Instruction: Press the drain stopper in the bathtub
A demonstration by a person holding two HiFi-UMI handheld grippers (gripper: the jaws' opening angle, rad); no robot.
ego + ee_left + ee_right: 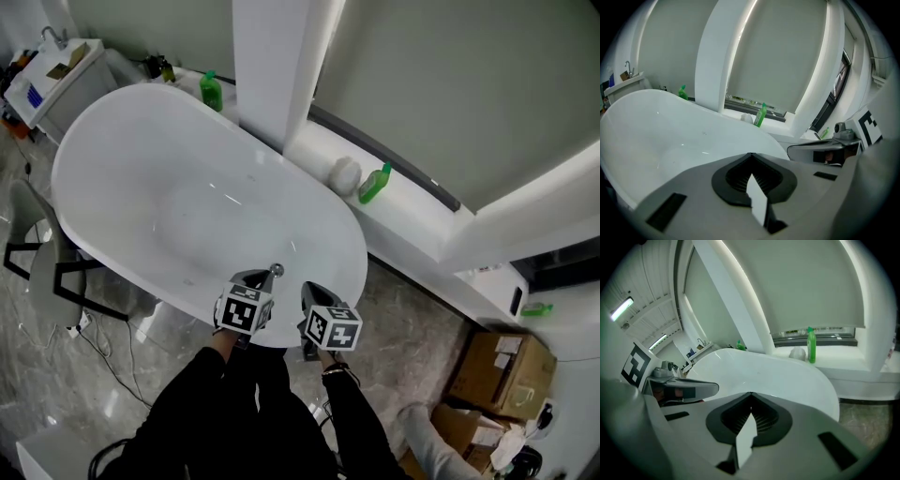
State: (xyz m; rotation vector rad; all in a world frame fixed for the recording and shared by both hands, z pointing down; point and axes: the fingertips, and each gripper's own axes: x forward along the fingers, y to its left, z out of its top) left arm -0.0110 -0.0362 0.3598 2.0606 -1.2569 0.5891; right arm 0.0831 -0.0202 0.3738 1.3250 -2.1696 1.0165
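You at the glossy white oval bathtub (122,159), the press not yet begun.
Your left hand-held gripper (750,155) and right hand-held gripper (750,394) hover clenched and empty over the near rim; the drain stopper isn't visible.

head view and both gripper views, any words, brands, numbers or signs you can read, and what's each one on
No text can be read in any view.
cardboard box: pale labels on top, print too small to read.
green bottles: no legible label.
white unit past the far end of the bathtub: blue patch, too blurred to read.
marker cubes: black and white square patterns only, no letters or numbers.
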